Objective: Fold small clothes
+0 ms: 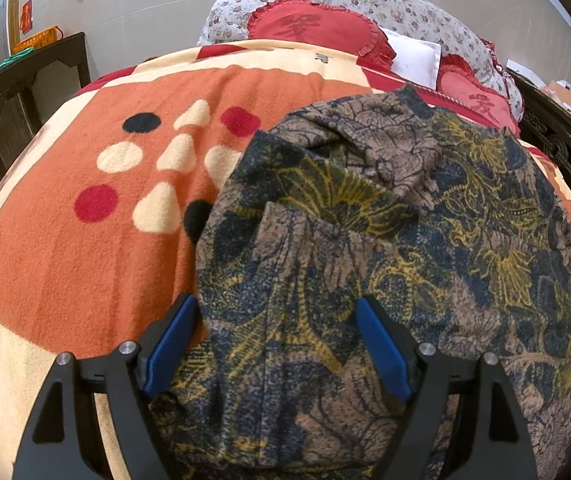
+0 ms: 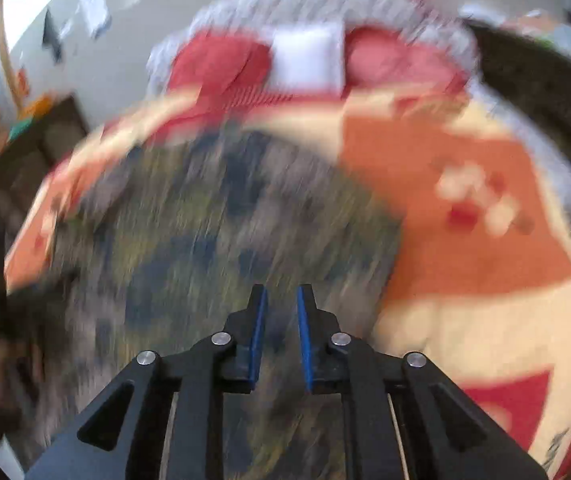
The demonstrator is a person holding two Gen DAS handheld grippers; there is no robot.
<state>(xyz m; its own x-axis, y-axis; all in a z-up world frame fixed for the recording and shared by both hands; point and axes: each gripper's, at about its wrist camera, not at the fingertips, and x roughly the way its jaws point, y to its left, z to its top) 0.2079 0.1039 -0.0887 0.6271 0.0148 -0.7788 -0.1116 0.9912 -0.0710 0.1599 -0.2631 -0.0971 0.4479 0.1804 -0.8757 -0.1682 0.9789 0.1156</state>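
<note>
Big bed here with an orange-and-cream blanket (image 1: pixel 65 260) spread over it, red cushions (image 1: pixel 313 26) up at the head end. The patterned garment (image 1: pixel 385 240) – brown, navy and mustard print – lies bunched on the blanket toward its right side, partly folded over itself. Looks like soft, floppy knit, light, will sag and slide if lifted by one point, so I'd pinch a hem or corner with each tool. Left gripper (image 1: pixel 277 344) is spread wide, straddling the near edge of the cloth, not pinching it. Right gripper (image 2: pixel 281 332) – blurry view – has its jaws parted a crack over the fabric, nothing between them.
</note>
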